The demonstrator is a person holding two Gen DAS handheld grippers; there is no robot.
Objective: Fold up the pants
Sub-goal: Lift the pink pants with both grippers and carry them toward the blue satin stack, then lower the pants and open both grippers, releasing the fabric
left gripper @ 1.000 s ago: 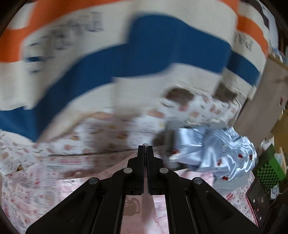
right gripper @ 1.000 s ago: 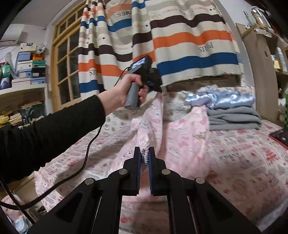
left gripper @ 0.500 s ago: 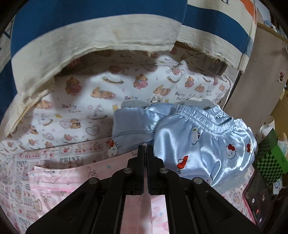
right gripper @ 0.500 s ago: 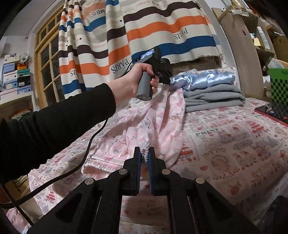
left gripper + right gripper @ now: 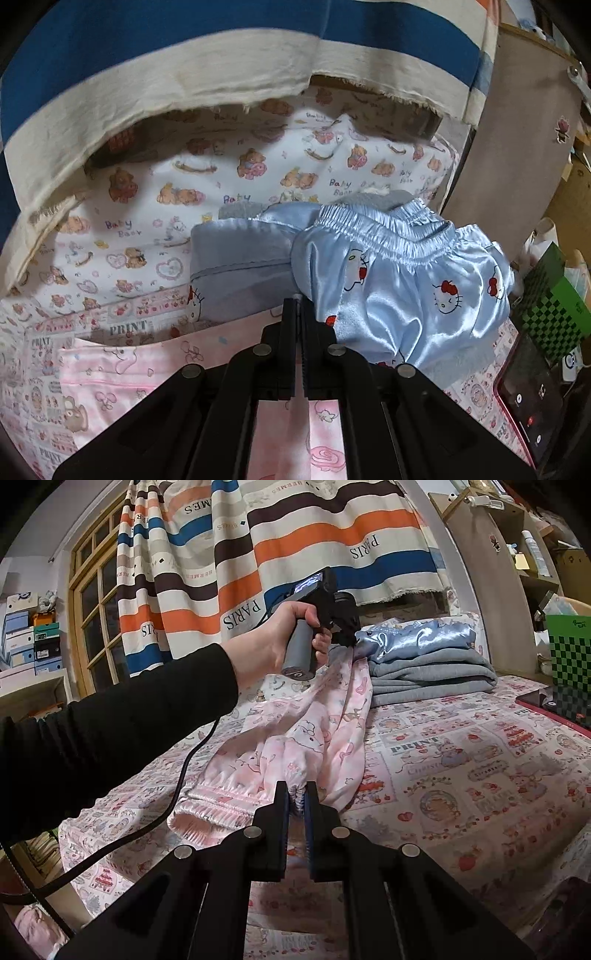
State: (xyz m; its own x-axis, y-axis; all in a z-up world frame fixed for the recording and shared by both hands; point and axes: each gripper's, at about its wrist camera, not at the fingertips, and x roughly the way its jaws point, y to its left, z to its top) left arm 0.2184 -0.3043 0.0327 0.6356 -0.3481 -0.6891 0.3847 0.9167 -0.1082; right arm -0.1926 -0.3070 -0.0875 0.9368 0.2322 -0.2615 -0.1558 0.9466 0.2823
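The pink printed pants stretch along the bed between both grippers. My right gripper is shut on a gathered elastic end near the bed's front edge. A hand holds my left gripper at the far end, beside the folded stack; it is shut on the other end of the pants. In the left wrist view the left gripper points down at the bed, jaws closed, with the pink pants spread under it and a strip of the cloth running back between the fingers.
A folded stack sits by the pillow: blue satin shorts on grey garments. A phone and a green checkered box lie at the right. Striped curtain hangs behind; a wooden cabinet stands on the right.
The left gripper has carried its end of the pants toward the folded stack and lower. The pants hung steeply before; now they slope along the bed. The right gripper sank a little.
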